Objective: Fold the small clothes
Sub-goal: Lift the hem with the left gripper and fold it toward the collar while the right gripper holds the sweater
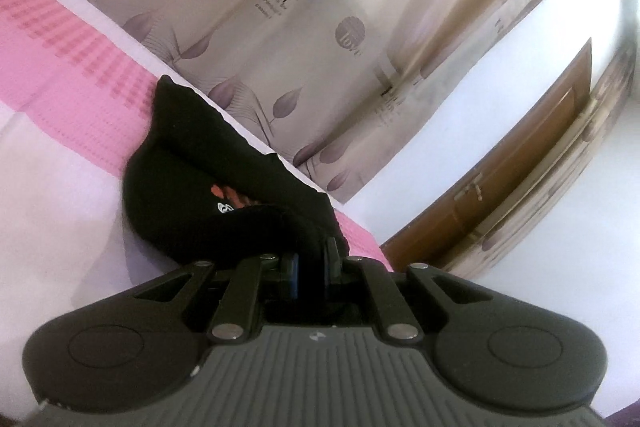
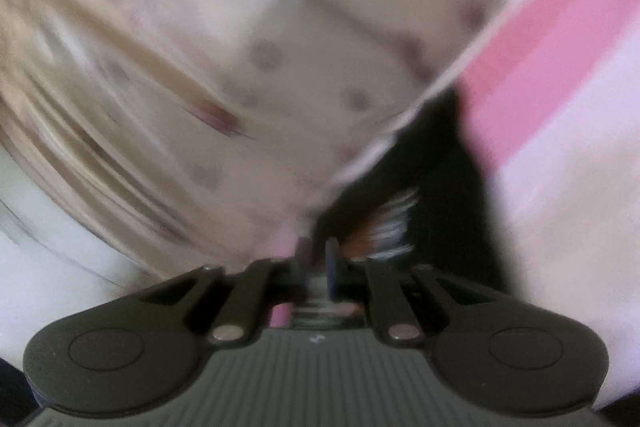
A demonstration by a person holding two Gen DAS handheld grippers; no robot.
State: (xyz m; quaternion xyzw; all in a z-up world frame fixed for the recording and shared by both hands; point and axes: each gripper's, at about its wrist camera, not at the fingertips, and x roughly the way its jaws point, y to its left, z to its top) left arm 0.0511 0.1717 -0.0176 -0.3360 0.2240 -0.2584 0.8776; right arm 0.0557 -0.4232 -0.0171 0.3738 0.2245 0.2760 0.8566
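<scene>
A small black garment (image 1: 208,179) with a red and white print lies bunched on the pink and white bed sheet (image 1: 60,87). My left gripper (image 1: 311,259) is shut on an edge of it and lifts that edge off the sheet. In the blurred right wrist view the same black garment (image 2: 436,163) hangs beside the sheet (image 2: 560,107), and my right gripper (image 2: 318,259) is shut on its edge, where a striped print shows between the fingers.
A beige curtain (image 1: 320,27) with purple leaf prints hangs behind the bed. A white wall and a brown wooden door (image 1: 520,163) are to the right. The curtain (image 2: 200,67) also fills the left of the right wrist view.
</scene>
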